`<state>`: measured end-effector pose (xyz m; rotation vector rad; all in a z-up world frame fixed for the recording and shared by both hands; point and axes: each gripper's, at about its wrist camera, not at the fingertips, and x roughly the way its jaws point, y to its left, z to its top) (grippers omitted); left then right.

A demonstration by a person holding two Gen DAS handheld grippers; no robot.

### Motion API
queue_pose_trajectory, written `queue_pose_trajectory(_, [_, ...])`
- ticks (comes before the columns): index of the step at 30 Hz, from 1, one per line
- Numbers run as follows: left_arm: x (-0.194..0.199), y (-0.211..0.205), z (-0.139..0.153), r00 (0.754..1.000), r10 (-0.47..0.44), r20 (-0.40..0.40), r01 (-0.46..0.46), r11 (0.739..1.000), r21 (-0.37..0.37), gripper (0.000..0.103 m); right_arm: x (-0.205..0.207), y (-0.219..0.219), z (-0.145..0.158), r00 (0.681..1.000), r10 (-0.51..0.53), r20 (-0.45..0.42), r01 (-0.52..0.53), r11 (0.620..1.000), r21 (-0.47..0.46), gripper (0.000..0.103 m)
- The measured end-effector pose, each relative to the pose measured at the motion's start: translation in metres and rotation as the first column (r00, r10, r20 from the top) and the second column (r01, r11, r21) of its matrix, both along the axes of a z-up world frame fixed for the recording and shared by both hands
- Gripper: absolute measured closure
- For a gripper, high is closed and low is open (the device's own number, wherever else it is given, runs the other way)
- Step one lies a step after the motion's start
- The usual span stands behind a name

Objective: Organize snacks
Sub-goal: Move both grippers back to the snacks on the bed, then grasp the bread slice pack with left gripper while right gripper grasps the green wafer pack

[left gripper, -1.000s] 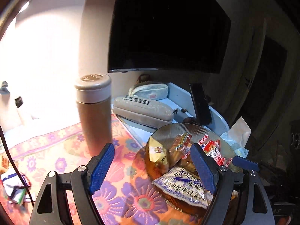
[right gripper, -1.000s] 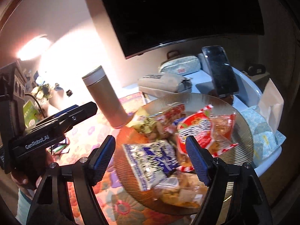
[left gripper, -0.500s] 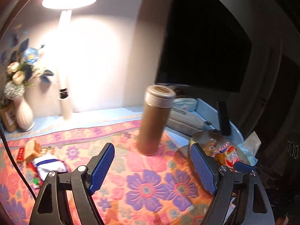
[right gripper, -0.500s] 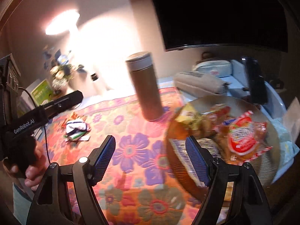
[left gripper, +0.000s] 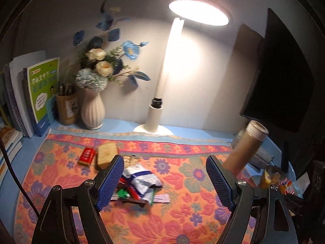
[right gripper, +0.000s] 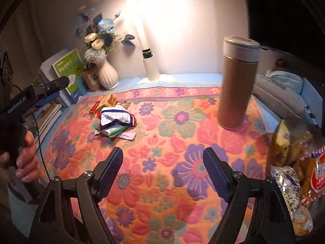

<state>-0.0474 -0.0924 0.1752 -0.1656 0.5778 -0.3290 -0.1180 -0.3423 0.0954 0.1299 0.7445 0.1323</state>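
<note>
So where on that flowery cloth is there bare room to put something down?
The widest bare patch lies between the snack pile and the flask, running toward the camera. The plate at the right edge is heaped, and the back left corner by the vase is cluttered.

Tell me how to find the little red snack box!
Start at the white vase of flowers by the wall and come forward onto the flowery cloth. The red snack box lies flat there, beside a tan cracker pack. It is the only all-red box; the pile nearer us is mostly white and blue.
</note>
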Motion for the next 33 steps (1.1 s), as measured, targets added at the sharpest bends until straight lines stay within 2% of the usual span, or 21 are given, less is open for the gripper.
queue_pose_trajectory(4, [0.024, 0.049, -0.009, 0.993, 0.109, -0.041, -0.111, 0.993, -0.030, 0.022, 0.034, 0.024, -0.009, 0.998, 0.059, -0.035, -0.059, 0.998, 0.005, 0.022])
queue_pose_trajectory(9, [0.056, 0.082, -0.028, 0.980, 0.169, -0.101, -0.176, 0.982, -0.071, 0.021, 0.076, 0.050, -0.024, 0.987, 0.128, -0.100, -0.126, 0.992, 0.025, 0.022])
queue_pose_trajectory(14, [0.095, 0.077, -0.060, 0.970, 0.161, -0.180, -0.174, 0.983, -0.057, 0.021, 0.113, 0.069, -0.036, 0.970, 0.191, -0.152, -0.189, 0.982, 0.030, 0.022])
queue_pose_trajectory(21, [0.152, 0.065, -0.112, 0.941, 0.161, -0.299, -0.192, 0.979, -0.076, 0.021, 0.150, 0.085, -0.056, 0.948, 0.249, -0.198, -0.266, 0.962, -0.067, 0.022])
queue_pose_trajectory(25, [0.171, 0.062, -0.134, 0.928, 0.170, -0.331, -0.207, 0.975, -0.079, 0.021, 0.160, 0.093, -0.068, 0.928, 0.301, -0.220, -0.325, 0.942, -0.081, 0.022])
queue_pose_trajectory(30, [0.182, 0.060, -0.152, 0.930, 0.135, -0.342, -0.181, 0.978, -0.107, 0.021, 0.165, 0.117, -0.077, 0.901, 0.367, -0.233, -0.404, 0.905, -0.136, 0.022])
queue_pose_trajectory(33, [0.185, 0.059, -0.157, 0.928, 0.100, -0.358, -0.153, 0.981, -0.121, 0.025, 0.173, 0.133, -0.080, 0.886, 0.404, -0.228, -0.442, 0.884, -0.150, 0.022])
